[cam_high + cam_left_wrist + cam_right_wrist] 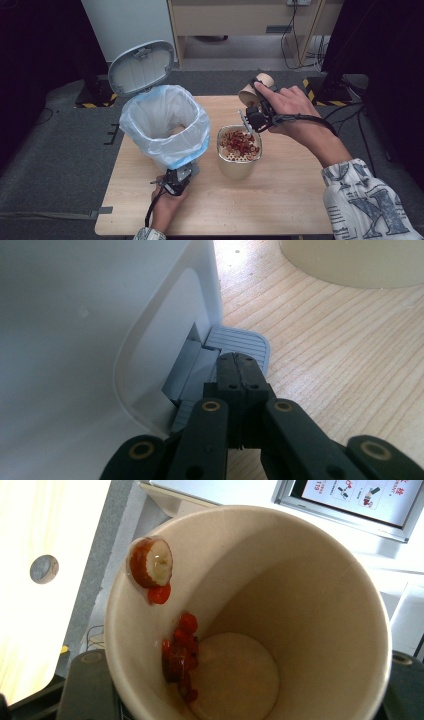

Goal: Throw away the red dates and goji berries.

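Above the strainer bowl (239, 150), paper cup (256, 87) tipped mouth-down

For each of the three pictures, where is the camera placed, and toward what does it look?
High view: above the table, looking down; both hands, left gripper, right gripper.
Left gripper view: on that gripper, along shut jaws on the bin's pedal.
Right gripper view: on that gripper, into the held paper cup.
Shared: bin, cup.
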### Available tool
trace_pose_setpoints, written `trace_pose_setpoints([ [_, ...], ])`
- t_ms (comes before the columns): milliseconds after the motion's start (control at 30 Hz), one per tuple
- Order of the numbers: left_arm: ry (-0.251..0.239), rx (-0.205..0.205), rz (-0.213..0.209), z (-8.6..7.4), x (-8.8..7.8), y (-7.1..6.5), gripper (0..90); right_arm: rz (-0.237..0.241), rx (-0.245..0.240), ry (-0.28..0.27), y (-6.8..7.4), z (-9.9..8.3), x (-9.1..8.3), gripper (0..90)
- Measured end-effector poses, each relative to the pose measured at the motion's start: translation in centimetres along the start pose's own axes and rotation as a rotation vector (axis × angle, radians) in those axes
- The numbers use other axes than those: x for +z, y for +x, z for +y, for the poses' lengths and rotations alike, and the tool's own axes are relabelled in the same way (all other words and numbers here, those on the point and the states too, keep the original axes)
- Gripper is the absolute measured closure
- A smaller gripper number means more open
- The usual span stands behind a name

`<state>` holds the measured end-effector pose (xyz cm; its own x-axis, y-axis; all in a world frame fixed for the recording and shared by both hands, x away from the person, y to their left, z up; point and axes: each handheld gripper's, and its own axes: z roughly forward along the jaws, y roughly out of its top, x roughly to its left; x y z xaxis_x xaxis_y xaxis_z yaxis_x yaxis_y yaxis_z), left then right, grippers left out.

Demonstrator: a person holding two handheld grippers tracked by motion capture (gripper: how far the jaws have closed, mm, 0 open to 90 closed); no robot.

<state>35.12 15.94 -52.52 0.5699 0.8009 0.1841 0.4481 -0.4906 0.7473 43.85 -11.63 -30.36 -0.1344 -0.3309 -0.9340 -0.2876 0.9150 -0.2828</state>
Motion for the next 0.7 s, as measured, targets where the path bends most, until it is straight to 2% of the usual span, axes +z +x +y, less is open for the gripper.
trace_pose_setpoints([
  [100, 0.000, -0.001, 0.000, 0.0, 0.0, 0.0, 89.5, 0.018, 0.044, -0.003, 0.1, 0.0, 0.0, 31.6],
  [233, 0.001, 0.000, -0.001, 0.0, 0.0, 0.0, 89.5, 0.083, 0.201, -0.052, 0.5, -0.5, 0.4, 31.6],
  [333, 0.002, 0.000, -0.002, 0.0, 0.0, 0.0, 89.5, 0.118, 0.305, -0.072, 0.9, -1.0, 0.8, 31.6],
  [433, -0.001, -0.002, -0.001, 0.0, 0.0, 0.0, 89.5, 0.151, 0.389, -0.091, 1.4, -1.5, 1.2, 31.7],
  [467, 0.000, -0.002, -0.001, 0.0, 0.0, 0.0, 89.5, 0.172, 0.434, -0.097, 1.7, -1.7, 1.4, 31.7],
  [500, 0.001, -0.001, -0.002, 0.0, 0.0, 0.0, 89.5, 0.172, 0.434, -0.097, 1.7, -1.7, 1.4, 31.7],
  [633, 0.002, 0.001, -0.001, 0.0, 0.0, 0.0, 89.5, 0.214, 0.521, -0.118, 2.2, -2.2, 1.8, 31.6],
  [667, 0.006, 0.006, -0.001, 0.0, -0.1, 0.1, 89.5, 0.214, 0.521, -0.118, 2.2, -2.2, 1.8, 31.6],
  [700, -0.009, -0.012, -0.005, 0.0, 0.0, -0.1, 89.5, 0.213, 0.536, -0.121, 2.4, -2.2, 1.9, 31.6],
])
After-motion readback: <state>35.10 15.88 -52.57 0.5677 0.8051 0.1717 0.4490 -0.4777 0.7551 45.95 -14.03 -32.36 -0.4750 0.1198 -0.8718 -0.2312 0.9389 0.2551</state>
